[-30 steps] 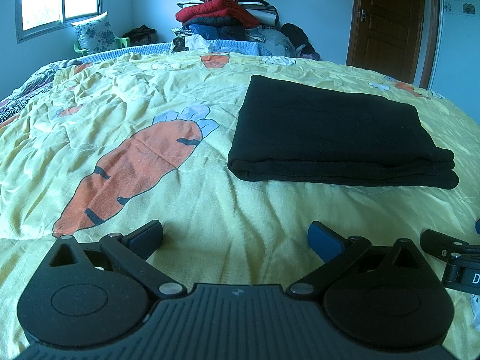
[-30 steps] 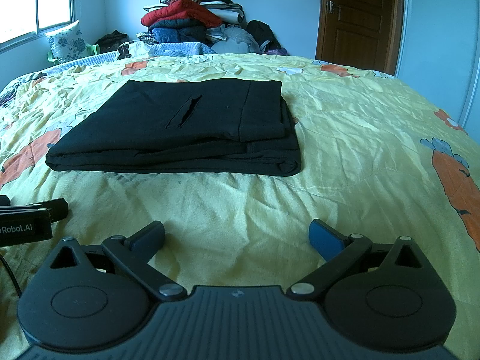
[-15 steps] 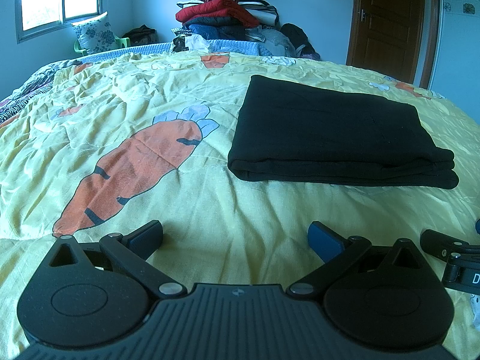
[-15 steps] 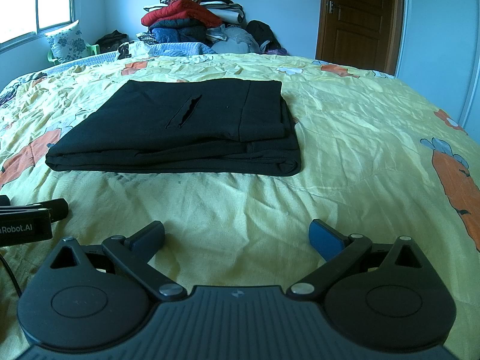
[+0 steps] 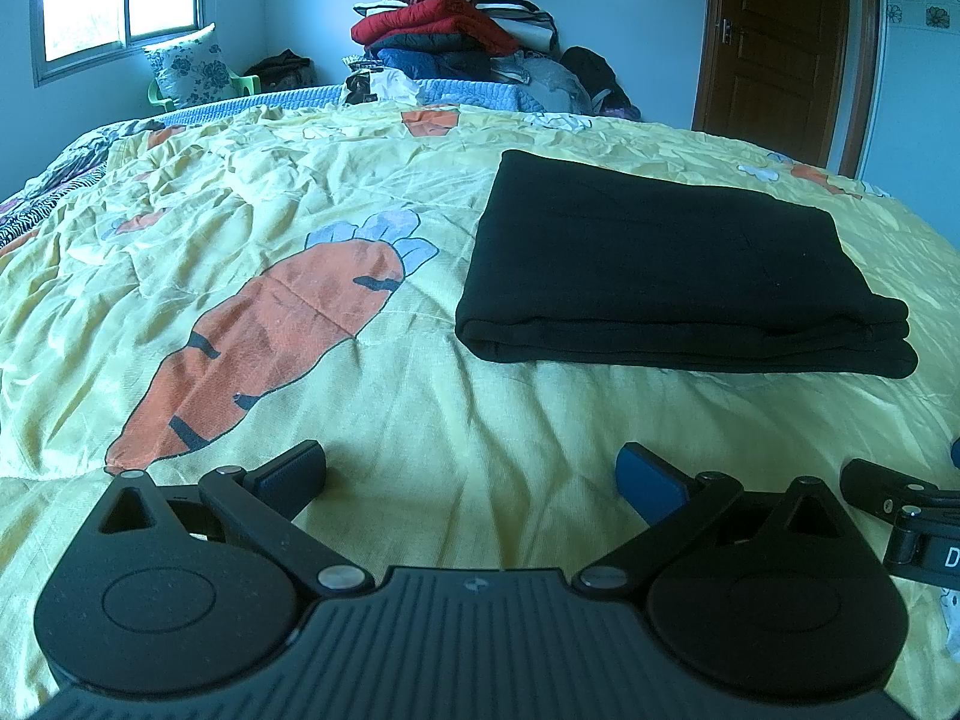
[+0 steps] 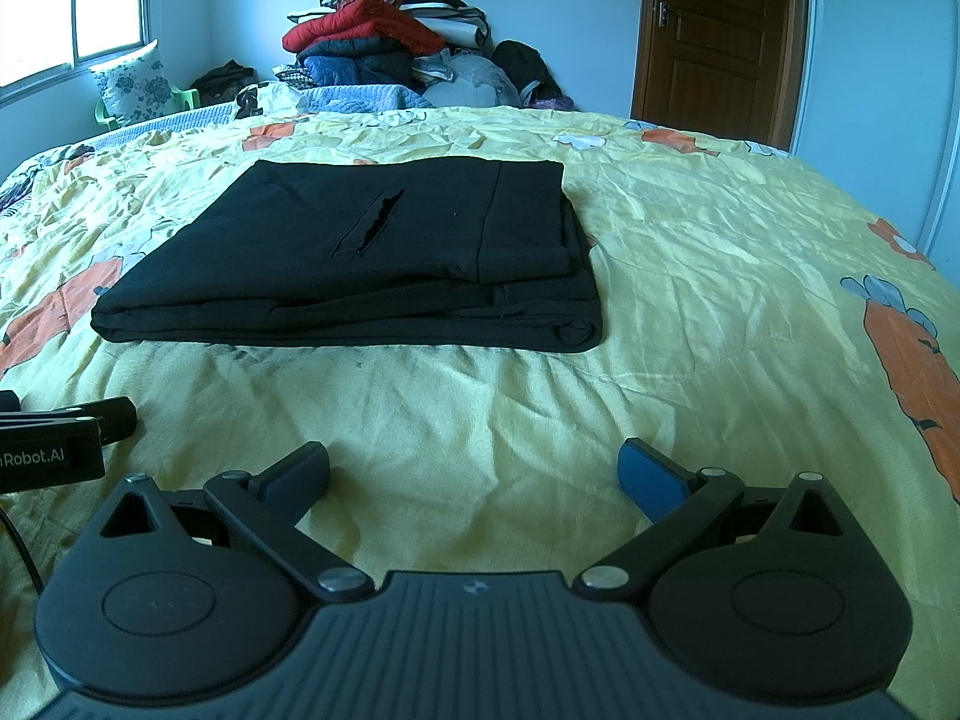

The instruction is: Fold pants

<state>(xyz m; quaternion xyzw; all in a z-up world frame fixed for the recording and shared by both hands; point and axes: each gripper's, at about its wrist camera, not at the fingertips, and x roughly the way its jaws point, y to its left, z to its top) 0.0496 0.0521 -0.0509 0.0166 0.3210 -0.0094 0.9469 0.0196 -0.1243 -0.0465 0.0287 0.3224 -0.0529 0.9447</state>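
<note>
My left gripper (image 5: 471, 471) rests low over the bed (image 5: 420, 420) with its jaws spread wide and nothing between them. My right gripper (image 6: 474, 468) sits the same way just beside it, jaws wide apart and empty; each one shows at the edge of the other's view. Both point toward the far edge of the bed.

The black pants (image 6: 360, 252) lie ahead of me on the yellow carrot-print bedspread (image 5: 270, 330), well clear of my jaws, roughly midway up the bed. They are already a compact rectangle of several stacked layers, a pocket slit (image 6: 369, 228) showing on top. The near edge is a rounded fold, and on the right side the lower layers stick out slightly past the top 1.

I judge the folding as good as done, so what is left is checking and tidying. To do that well I would leave the stack alone unless an edge really needs squaring. If I do square the right side, I would come in low, pinch only the protruding layers near the near right corner, and nudge them inward without lifting the top panel. The knit looks soft and heavy, so a hard tug could drag the whole stack across the wrinkled bedspread or open the fold.

A heap of clothes (image 5: 456, 36) sits beyond the far edge.
</note>
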